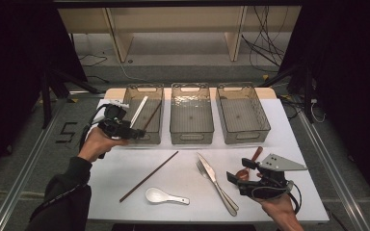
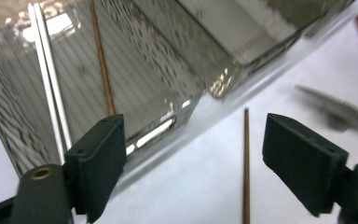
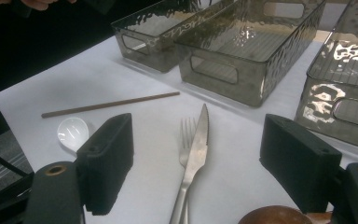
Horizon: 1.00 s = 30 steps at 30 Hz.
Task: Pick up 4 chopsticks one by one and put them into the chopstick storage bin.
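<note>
My left gripper point(image 1: 136, 132) hovers at the near left corner of the left bin point(image 1: 155, 138), open with nothing between its jaws point(image 2: 193, 140). In that bin lie a pair of white chopsticks point(image 2: 46, 93) and a brown chopstick point(image 2: 100, 56). A second brown chopstick point(image 1: 149, 176) lies slantwise on the white table. My right gripper point(image 1: 235, 174) stands open near the front right point(image 3: 198, 140). A wooden spoon point(image 1: 251, 160) lies just beside it. A knife point(image 3: 196, 149) and a fork point(image 3: 185, 128) lie together ahead of its jaws. A white ceramic spoon point(image 1: 156, 195) rests near the front edge.
Three smoky see-through bins stand in a row at the back: the middle bin point(image 1: 191, 137) and the right bin point(image 1: 265, 127) hold nothing. The table's front edge point(image 1: 197, 220) runs just behind the right hand. Dark floor and cables surround the table.
</note>
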### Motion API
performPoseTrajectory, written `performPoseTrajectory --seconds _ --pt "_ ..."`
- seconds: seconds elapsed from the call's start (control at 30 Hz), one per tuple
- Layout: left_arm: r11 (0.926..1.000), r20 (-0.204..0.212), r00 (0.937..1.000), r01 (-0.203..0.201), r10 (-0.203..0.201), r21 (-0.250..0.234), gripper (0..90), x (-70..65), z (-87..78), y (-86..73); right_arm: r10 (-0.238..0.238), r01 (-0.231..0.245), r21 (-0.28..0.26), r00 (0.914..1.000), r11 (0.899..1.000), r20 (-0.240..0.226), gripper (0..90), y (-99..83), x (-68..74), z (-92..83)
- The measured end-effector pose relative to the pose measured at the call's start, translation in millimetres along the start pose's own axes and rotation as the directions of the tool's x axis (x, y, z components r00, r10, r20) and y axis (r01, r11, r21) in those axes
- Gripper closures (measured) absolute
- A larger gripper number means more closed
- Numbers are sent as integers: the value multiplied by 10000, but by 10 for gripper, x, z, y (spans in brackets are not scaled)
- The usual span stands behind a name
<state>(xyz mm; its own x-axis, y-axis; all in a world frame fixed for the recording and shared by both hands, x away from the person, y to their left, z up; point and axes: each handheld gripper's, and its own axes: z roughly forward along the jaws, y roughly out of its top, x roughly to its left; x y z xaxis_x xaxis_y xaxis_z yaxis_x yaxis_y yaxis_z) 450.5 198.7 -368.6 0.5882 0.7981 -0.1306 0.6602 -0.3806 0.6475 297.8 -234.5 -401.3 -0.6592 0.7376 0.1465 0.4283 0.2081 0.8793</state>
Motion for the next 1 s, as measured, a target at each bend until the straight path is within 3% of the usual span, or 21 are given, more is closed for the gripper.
performPoseTrajectory --seconds 0.23,0.43,0.67,0.87,1.0 --pt "9981 -26 9990 -447 448 432 183 -168 -18 -79 -12 12 -17 10000 10000 10 266 0 1 -6" --pt "9940 -3 9982 -595 597 916 163 -294 46 -213 -32 32 -9 10000 10000 15 266 -1 3 -16" --pt "9885 15 9973 -729 733 1329 157 -324 89 -338 -63 63 -19 10000 10000 22 266 2 8 -14" --pt "9797 -30 9962 -850 870 1813 158 -382 118 -440 -62 62 -26 10000 10000 24 266 1 7 -14" --pt "9691 -158 9938 -1039 1101 2236 158 -417 150 -495 -66 66 -14 10000 10000 35 266 1 11 -13"
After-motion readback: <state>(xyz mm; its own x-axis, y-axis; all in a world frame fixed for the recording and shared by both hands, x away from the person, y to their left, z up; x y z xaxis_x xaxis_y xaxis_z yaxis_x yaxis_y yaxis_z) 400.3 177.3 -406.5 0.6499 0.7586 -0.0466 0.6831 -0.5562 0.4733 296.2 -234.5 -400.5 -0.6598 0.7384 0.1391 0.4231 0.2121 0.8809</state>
